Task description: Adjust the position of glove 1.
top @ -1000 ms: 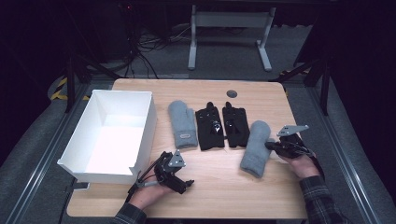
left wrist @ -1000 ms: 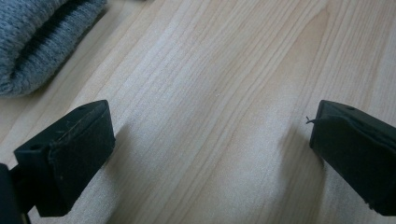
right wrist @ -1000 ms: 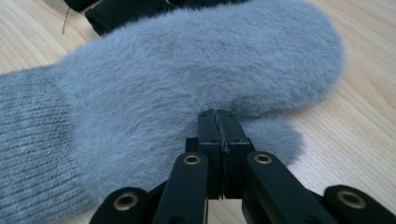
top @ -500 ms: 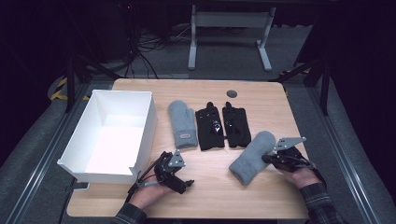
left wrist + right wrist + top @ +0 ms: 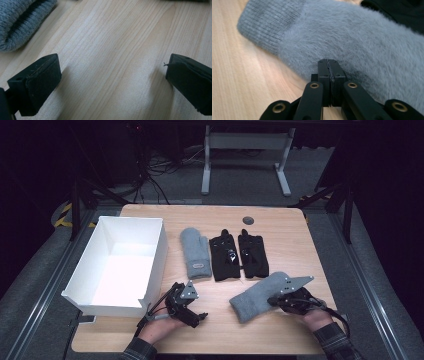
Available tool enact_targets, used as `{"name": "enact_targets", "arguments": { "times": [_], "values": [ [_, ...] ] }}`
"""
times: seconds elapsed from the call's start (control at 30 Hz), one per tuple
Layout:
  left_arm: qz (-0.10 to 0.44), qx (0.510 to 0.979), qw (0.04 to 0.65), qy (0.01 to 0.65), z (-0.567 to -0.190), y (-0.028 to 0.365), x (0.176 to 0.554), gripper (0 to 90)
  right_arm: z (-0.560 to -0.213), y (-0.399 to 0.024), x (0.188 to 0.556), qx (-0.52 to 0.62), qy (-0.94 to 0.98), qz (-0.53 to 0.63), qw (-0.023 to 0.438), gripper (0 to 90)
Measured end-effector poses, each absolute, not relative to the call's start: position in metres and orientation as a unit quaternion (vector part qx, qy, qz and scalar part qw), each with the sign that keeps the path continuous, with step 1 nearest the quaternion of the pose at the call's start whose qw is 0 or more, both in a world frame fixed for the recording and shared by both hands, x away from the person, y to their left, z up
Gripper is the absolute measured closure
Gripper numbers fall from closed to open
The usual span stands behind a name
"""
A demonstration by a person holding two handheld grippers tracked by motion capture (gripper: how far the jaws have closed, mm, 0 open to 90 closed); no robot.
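Over on the left of the table sits the white box (image 5: 117,265), open-topped and bare inside. Just in front of its near corner, the left gripper (image 5: 192,312) rests on the wooden table (image 5: 280,225) in the same spot as a second ago, and in its own view the jaws stand wide apart with only bare wood between them. Moving along, an upright grey mitten (image 5: 194,252) lies beside the pair of black gloves (image 5: 237,254), none of them disturbed. Now the action: the second grey mitten (image 5: 257,297), which lay straight in line beside the black gloves a second ago, has swung round and slid toward the near middle of the table, cuff leading left. Behind it, the right gripper (image 5: 285,302) has its jaws pinched tight together on the fuzzy edge of that mitten (image 5: 352,37). By the look of it, the mitten is being dragged leftward, toward its partner or the box, with most of the trip still to go.
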State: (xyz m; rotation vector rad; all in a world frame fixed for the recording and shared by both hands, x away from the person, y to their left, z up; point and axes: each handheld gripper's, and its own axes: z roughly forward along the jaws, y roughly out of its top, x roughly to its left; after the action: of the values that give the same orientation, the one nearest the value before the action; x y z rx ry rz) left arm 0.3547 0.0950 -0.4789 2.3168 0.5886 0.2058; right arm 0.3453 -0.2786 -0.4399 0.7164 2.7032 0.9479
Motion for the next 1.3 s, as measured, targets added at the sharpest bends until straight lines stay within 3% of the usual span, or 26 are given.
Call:
{"name": "enact_targets", "arguments": {
  "times": [0.4, 0.63, 1.3],
  "values": [
    [0.081, 0.899, 0.363, 0.230, -0.479, 0.095, 0.354, 0.8, -0.423, -0.296, 0.369, 0.290, 0.872, 0.365, 0.149, 89.6],
    [0.081, 0.899, 0.363, 0.230, -0.479, 0.095, 0.354, 0.8, -0.442, -0.283, 0.380, 0.284, 0.890, 0.335, 0.127, 89.8],
    [0.082, 0.899, 0.362, 0.230, -0.479, 0.095, 0.354, 0.8, -0.443, -0.233, 0.359, 0.209, 0.910, 0.346, 0.089, 89.7]
  ]
}}
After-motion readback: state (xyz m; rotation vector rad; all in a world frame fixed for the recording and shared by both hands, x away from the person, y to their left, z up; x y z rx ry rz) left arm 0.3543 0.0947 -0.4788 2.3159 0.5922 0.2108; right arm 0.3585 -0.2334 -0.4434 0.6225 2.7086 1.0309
